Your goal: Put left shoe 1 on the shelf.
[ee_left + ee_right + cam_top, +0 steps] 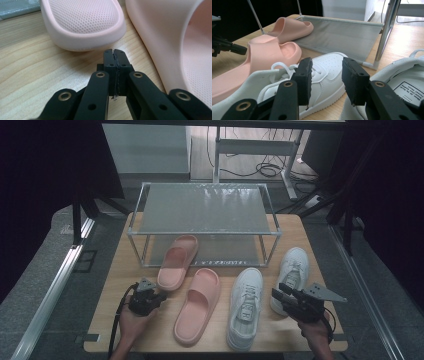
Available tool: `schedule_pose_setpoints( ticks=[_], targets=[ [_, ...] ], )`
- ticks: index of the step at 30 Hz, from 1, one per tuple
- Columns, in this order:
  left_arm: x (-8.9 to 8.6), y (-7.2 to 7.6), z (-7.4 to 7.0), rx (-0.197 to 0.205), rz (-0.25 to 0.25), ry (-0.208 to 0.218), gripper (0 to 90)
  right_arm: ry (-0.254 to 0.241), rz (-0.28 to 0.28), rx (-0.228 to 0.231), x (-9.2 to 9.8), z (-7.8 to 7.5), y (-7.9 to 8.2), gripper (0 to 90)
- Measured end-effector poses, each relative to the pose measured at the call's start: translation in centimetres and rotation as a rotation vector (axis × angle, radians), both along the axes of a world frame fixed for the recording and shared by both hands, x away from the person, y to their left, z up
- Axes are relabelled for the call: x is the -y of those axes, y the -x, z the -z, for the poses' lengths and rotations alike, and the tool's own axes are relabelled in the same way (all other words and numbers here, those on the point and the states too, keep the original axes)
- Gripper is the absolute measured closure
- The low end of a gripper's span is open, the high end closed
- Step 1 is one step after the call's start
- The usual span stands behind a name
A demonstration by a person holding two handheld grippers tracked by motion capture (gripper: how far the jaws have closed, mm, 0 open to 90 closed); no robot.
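L gripper (159, 296) has its fingers together, nothing in them, w/ a pink slipper's (178, 262) heel just at 12 o'clock. R gripper (278, 292) has fingers apart, between two white shoes (246, 307) on the desk (112, 290).

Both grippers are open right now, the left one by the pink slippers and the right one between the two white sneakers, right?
Not quite. The left gripper is shut: the left gripper view shows its jaws pressed together with nothing between them, just short of a pink slipper's heel. The rest holds: the right gripper is open between the two white sneakers.
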State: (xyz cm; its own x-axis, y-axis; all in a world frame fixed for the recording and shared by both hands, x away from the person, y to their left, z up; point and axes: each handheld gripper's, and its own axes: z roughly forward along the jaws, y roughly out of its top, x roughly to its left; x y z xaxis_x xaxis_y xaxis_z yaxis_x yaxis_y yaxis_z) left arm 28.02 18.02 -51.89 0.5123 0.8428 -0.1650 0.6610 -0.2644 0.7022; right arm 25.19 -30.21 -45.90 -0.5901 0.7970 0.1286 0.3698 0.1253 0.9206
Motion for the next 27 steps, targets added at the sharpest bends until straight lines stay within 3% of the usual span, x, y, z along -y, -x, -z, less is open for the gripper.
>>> schedule_pose_setpoints(
  ticks=[27],
  targets=[
    [2.7, -3.3, -0.1, -0.013, 0.021, -0.005, 89.6, 0.0, 0.002, -0.002, 0.1, 0.1, -0.1, 59.3]
  ],
)
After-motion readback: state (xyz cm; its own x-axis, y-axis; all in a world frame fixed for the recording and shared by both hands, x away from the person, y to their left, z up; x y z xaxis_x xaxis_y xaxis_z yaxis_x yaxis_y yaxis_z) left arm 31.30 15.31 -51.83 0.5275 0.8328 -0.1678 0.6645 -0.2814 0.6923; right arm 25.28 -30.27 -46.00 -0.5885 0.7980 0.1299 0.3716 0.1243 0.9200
